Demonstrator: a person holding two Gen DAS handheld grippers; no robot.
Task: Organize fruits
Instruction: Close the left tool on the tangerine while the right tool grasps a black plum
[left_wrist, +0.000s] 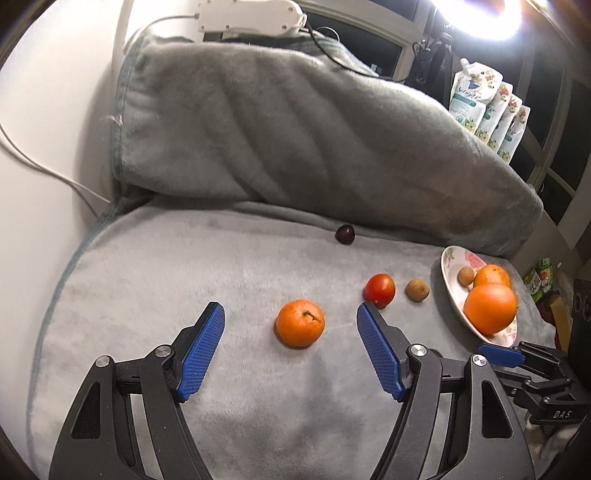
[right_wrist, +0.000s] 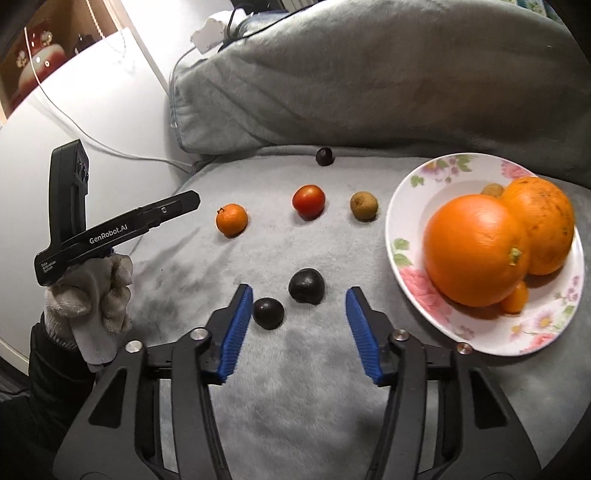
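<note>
A floral plate (right_wrist: 410, 206) (left_wrist: 452, 291) at the right holds two big oranges (right_wrist: 476, 251) and small fruits. On the grey blanket lie a mandarin (left_wrist: 300, 323) (right_wrist: 231, 219), a tomato (left_wrist: 379, 290) (right_wrist: 308, 201), a brown fruit (left_wrist: 417, 290) (right_wrist: 364, 206) and a dark plum (left_wrist: 345, 234) (right_wrist: 325, 156) at the back. Two dark plums (right_wrist: 306, 286) (right_wrist: 268, 312) lie in front of my open right gripper (right_wrist: 299, 299). My open left gripper (left_wrist: 291, 314) is empty, with the mandarin between its fingertips' line.
A grey blanket-covered cushion (left_wrist: 295, 129) rises behind the fruit. White table surface and cables (right_wrist: 92, 144) lie to the left. Refill pouches (left_wrist: 484, 110) stand at the back right. The left gripper's body and gloved hand (right_wrist: 92, 295) show left in the right wrist view.
</note>
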